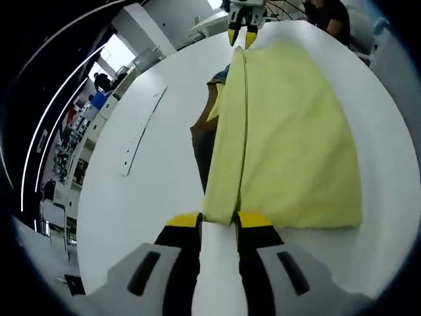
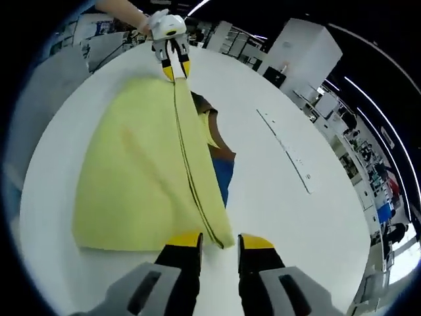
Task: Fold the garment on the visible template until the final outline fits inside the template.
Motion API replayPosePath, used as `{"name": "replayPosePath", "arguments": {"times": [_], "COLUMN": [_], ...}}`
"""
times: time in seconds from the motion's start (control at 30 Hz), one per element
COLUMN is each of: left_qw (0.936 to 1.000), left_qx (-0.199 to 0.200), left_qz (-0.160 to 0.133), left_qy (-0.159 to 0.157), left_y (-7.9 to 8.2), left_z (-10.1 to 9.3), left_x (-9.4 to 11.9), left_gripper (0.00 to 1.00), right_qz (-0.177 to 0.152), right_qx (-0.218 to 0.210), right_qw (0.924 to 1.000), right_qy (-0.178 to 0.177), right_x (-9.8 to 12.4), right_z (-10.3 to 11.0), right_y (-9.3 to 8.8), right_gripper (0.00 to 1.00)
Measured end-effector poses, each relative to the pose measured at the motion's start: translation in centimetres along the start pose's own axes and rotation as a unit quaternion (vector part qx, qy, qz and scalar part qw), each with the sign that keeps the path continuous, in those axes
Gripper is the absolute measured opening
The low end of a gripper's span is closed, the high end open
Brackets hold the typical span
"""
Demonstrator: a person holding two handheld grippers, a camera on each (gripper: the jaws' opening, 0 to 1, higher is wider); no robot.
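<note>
The yellow garment (image 1: pixel 289 138) lies flat in the middle of the round white table (image 1: pixel 151 191), folded over on itself so that one long straight folded edge runs from one gripper to the other. Under it, at the side of that edge, a darker layer peeks out with brown, blue and yellow patches (image 2: pixel 220 161); whether this is the template or part of the garment cannot be told. The cloth looks thin, light and limp, with soft creases, so it should drape and slide easily on the smooth tabletop and will sag between any two holds. The best holds are the two end corners of the folded edge, kept taut.

The left gripper (image 1: pixel 218 220) has its yellow-tipped jaws slightly apart at the near corner of that edge; the cloth sits between the tips, but whether it is pinched cannot be told. The right gripper (image 2: pixel 220 242) has its jaws apart with the opposite corner just at the tips, apparently not clamped.

A pale strip with marks (image 1: pixel 141 135) lies on the table, well apart from the garment, toward the table's edge.
</note>
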State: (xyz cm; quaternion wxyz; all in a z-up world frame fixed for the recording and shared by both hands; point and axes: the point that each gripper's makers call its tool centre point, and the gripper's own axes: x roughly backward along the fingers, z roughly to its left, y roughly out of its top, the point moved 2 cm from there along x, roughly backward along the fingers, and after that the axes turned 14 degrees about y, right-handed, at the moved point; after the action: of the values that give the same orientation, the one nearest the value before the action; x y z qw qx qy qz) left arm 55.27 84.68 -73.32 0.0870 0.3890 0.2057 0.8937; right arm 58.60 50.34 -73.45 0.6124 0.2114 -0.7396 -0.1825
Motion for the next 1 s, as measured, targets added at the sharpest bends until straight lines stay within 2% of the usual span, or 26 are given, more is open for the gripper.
{"name": "replayPosePath", "arguments": {"times": [0.1,0.27,0.5,0.67,0.73,0.87,0.93,0.97,1.0], "left_qw": [0.9998,0.9999,0.9997,0.9999,0.9999,0.9970,0.9914,0.9853,0.9831], "left_qx": [-0.018,-0.013,-0.025,-0.012,0.007,0.073,0.126,0.167,0.180], "left_qz": [0.002,0.005,0.006,0.000,0.001,0.009,0.023,0.022,0.023], "left_qy": [-0.001,0.000,0.000,0.008,0.012,0.024,0.028,0.028,0.026], "left_y": [-0.1,-0.4,-0.7,-0.3,-0.3,-0.6,-0.6,-0.5,-0.4], "left_z": [-0.1,0.1,0.3,0.8,1.2,2.3,2.7,3.0,3.0], "left_x": [-0.3,-0.5,-0.6,-0.6,-0.7,-1.4,-1.9,-2.2,-2.3], "left_gripper": [0.17,0.13,0.09,0.00,0.00,0.00,0.00,0.00,0.00], "right_qz": [0.018,0.023,0.022,0.009,0.004,-0.013,-0.021,-0.021,-0.024], "right_qx": [0.027,0.035,0.034,0.018,0.010,-0.032,-0.051,-0.058,-0.065], "right_qw": [0.9995,0.9991,0.9990,0.9994,0.9995,0.9986,0.9977,0.9973,0.9969], "right_qy": [-0.004,-0.010,-0.018,-0.028,-0.031,-0.039,-0.039,-0.040,-0.039], "right_x": [-0.2,-0.3,-0.1,0.1,0.1,-0.2,-0.5,-0.7,-0.8], "right_z": [-0.1,-0.4,-1.0,-1.6,-2.0,-3.0,-3.4,-3.6,-3.7], "right_y": [-0.2,-0.3,-0.3,0.0,0.1,0.0,-0.1,-0.2,-0.3], "right_gripper": [0.17,0.11,0.01,0.00,0.00,0.00,0.00,0.00,0.00]}}
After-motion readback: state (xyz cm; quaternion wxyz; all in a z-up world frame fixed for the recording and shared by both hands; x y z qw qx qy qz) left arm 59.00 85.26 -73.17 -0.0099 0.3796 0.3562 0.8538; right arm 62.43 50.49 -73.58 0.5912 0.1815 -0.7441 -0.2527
